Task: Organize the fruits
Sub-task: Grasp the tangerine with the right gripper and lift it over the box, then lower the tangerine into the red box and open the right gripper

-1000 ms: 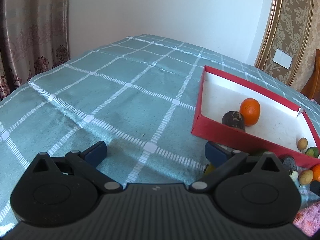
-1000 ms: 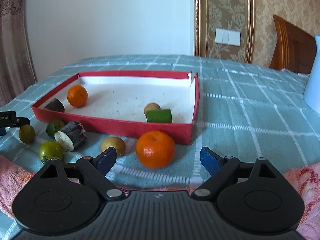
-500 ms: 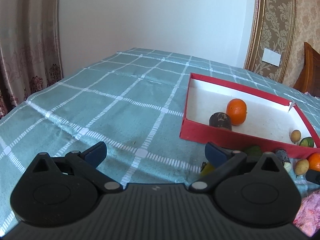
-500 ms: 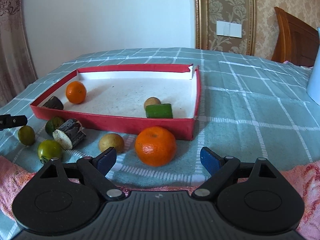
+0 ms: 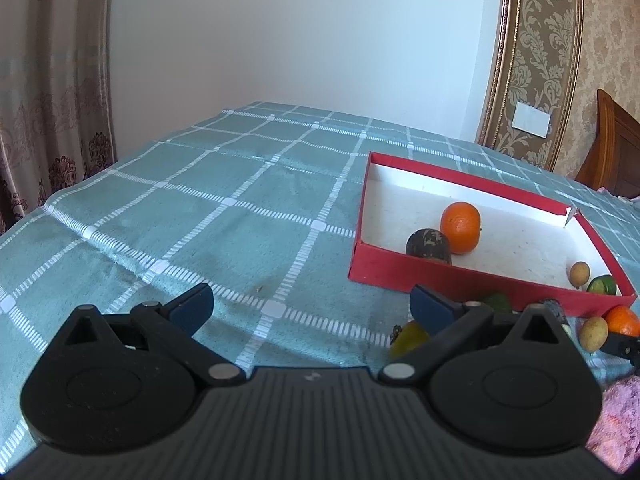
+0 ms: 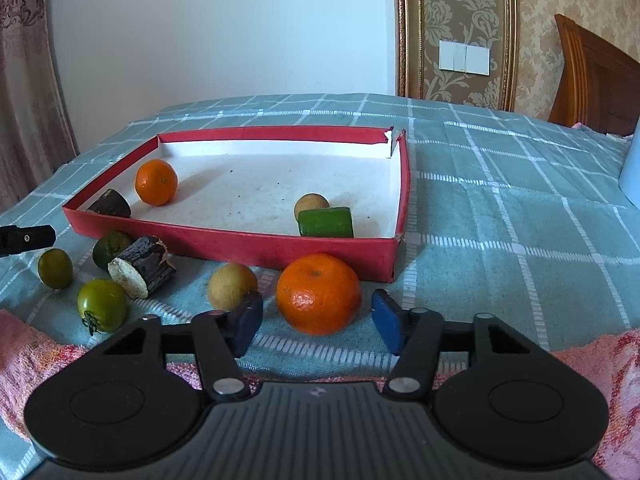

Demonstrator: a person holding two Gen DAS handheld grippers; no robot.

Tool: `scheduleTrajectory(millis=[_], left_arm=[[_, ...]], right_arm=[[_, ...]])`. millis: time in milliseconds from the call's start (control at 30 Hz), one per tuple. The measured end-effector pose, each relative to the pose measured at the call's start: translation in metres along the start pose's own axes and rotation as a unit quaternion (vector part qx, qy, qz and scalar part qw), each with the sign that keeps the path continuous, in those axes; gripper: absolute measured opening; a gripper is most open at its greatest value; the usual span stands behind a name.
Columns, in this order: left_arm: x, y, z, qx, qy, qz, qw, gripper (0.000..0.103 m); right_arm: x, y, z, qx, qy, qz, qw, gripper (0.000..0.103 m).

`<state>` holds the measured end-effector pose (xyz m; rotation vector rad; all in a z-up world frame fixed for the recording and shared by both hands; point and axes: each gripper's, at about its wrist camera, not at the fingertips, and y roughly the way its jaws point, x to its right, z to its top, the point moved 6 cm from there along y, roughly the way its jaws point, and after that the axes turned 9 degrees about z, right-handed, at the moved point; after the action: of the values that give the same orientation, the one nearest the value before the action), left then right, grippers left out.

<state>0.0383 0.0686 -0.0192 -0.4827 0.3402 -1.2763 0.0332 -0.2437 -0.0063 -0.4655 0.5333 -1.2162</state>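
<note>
- Left wrist view: the left gripper (image 5: 311,307) hovers over the checked teal cloth of the counter (image 5: 224,216), its jaws released wide with only bare cloth between them.
- Ahead and right of those jaws sits the red tray (image 5: 420,276); inside it a mandarin (image 5: 460,227) touches a dark bark-covered chunk (image 5: 429,242), and a small tan fruit (image 5: 579,273) lies beside a green piece (image 5: 602,285) in the near right corner.
- A yellowish fruit (image 5: 408,338) shows just behind the right jaw, partly hidden.
- Right wrist view: the right gripper (image 6: 318,322) has its jaws closing around a large mandarin (image 6: 318,293); the fruit sits between them on the cloth, narrow gaps showing on both sides, the pads not pressing it.
- A tan round fruit (image 6: 232,285) lies just beyond the left jaw.
- Further left of the jaws lie a green tomato (image 6: 102,305), a cut log piece (image 6: 142,266), a dark green fruit (image 6: 109,246) and a small green fruit (image 6: 55,268).
- A pink towel (image 6: 24,354) lies under the gripper body.
</note>
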Motion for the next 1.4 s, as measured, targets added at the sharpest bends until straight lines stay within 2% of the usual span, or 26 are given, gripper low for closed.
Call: scheduleTrajectory(millis=[67,267,500,833,1100,1400], left_arm=[[0.0,0.0,0.0,0.0,0.0,0.001,1.0,0.103],[0.0,0.0,0.0,-0.001,0.0,0.0,1.0,0.103],[0.0,0.0,-0.001,-0.001,0.002,0.002,1.0,0.103],[0.001,0.001,-0.001,-0.002,0.004,0.01,0.9999,0.103],[0.002,0.0,-0.001,0.0,0.008,0.01,0.9999,0.103],[0.002,0.001,0.0,0.0,0.01,0.006,0.9999,0.103]], right_arm=[[0.0,0.0,0.0,0.002,0.0,-0.003,1.0,0.043],[0.0,-0.002,0.001,0.008,-0.001,-0.008,1.0,0.042],[-0.007,-0.012,0.003,0.037,-0.01,-0.013,0.999,0.042],[-0.021,-0.03,0.028,0.082,-0.026,-0.004,0.996,0.042],[-0.037,-0.005,0.051,0.07,-0.043,0.019,0.996,0.042],[-0.04,0.037,0.066,0.043,-0.039,0.018,0.998,0.042]])
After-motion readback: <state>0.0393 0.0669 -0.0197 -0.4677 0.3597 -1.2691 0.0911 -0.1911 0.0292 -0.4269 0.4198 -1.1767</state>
